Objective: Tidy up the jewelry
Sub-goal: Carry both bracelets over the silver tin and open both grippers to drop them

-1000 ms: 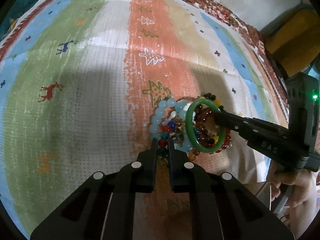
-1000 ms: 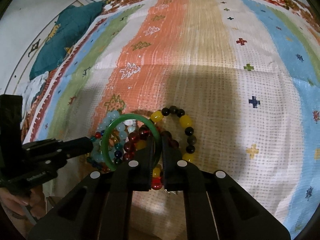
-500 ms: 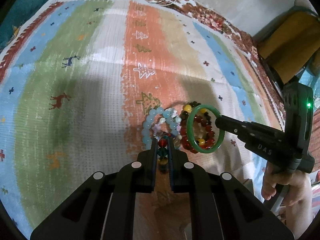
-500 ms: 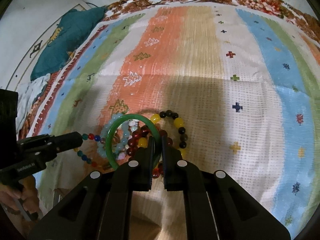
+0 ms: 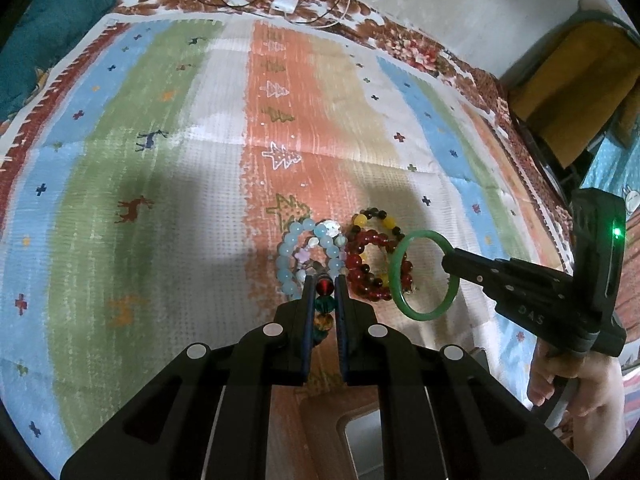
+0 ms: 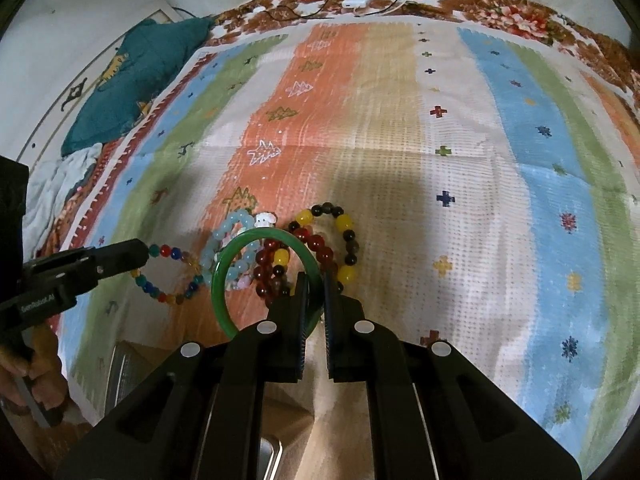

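The left claw (image 5: 323, 286) pinches a multicolour bead bracelet (image 6: 172, 276) and the right claw (image 6: 315, 280) pinches a green bangle (image 6: 256, 276), both lifted above the striped blanket (image 5: 160, 200). On the blanket just below lie a pale blue bracelet (image 5: 298, 248), a red one (image 5: 368, 264) and a yellow-black one (image 6: 340, 236), close together.

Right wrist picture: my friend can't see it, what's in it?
The right gripper pinches a green bangle above a striped blanket. Left of it, the left gripper holds a colourful bead bracelet. More bead bracelets lie on the blanket.
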Motion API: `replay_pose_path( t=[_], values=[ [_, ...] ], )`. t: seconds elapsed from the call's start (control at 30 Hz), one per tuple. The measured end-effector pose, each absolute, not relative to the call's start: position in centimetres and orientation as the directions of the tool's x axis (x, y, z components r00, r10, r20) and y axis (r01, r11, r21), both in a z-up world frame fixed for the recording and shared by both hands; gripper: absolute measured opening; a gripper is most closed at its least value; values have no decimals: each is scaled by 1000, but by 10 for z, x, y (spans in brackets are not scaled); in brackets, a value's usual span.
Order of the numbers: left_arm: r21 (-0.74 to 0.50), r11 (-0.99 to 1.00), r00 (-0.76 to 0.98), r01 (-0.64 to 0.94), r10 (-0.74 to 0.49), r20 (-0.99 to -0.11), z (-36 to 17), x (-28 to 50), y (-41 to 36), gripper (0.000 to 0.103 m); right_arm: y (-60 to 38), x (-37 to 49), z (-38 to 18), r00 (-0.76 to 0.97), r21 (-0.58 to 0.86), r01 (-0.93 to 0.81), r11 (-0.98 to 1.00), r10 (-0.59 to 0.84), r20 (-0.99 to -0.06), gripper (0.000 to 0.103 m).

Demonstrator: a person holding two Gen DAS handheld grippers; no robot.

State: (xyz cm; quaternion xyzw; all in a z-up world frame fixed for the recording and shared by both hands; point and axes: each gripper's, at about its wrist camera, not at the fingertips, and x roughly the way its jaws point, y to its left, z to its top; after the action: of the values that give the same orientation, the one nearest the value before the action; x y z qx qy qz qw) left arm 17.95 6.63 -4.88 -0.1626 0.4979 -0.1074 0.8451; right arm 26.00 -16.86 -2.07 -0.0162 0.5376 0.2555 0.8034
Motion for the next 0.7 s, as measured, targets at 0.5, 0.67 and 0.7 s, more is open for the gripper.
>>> replay_pose_path(
  t=[0.5, 0.67, 0.7],
  values=[
    [-372, 928, 526, 30, -331, -783, -28, 163, 62, 9, -180, 239, -1, 330, 221, -440, 870, 386, -861, 8],
    [-360, 932, 544, 33, -320, -776, -19, 154, 59, 9, -185, 231, 7, 342, 227, -439, 869, 396, -852, 8],
    [-360, 932, 546, 36, -320, -774, -17, 152, 57, 9, -185, 228, 9, 344, 229, -442, 867, 400, -850, 8]
  ],
)
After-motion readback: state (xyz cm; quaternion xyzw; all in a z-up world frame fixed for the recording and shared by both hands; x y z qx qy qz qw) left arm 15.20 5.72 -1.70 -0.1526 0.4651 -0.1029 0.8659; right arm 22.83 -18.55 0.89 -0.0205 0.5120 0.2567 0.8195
